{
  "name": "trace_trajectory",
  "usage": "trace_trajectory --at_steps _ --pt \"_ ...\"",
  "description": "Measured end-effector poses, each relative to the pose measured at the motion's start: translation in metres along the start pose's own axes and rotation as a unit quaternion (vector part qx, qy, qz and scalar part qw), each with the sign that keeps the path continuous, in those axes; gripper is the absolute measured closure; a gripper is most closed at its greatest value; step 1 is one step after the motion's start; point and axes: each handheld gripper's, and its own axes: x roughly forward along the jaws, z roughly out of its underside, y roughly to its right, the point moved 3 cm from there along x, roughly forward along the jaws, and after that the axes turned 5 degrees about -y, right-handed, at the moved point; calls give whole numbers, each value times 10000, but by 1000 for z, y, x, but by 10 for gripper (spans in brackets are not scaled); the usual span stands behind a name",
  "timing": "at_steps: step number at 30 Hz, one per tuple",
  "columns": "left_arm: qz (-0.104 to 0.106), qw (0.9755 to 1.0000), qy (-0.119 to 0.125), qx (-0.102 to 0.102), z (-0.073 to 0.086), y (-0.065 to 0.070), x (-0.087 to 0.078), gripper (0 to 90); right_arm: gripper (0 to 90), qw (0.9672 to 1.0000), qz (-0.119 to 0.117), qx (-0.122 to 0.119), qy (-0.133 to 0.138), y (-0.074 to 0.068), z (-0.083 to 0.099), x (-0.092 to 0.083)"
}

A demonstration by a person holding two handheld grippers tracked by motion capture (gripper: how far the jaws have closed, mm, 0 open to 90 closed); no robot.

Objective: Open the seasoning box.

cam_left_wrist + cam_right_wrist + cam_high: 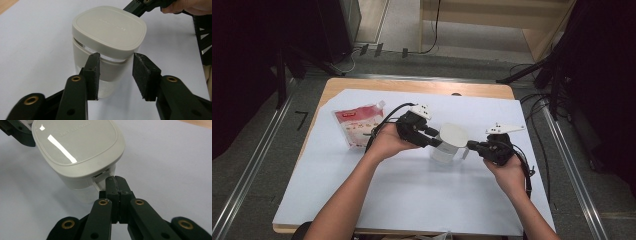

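Pitcher [448,144], white with a squarish lid [109,30], stands on the white sheet [412,190] between my two tongs. My left gripper [115,72] is spread wide, jaws apart just short of the pitcher's wall below the lid. My right gripper [116,185] is pinched closed on the pitcher's handle [101,183]. A red-and-white pouch [358,125] lies beyond my left hand [387,142].

Left tool [116,75] jaws apart, flanking the near corner of a lidded white jug [108,47] on white sheet [32,57].
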Motion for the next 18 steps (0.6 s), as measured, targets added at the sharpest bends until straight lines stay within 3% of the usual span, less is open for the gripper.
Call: trace_trajectory --at_steps 7,18 --pt "-31 9999 -88 60 -4 3 -2 648 900 10000 26 -5 -3 -2 -1 0" --pt "227 9994 -196 180 -12 9 -1 762 900 10000 -14 -10 -47 -6 -1 3"
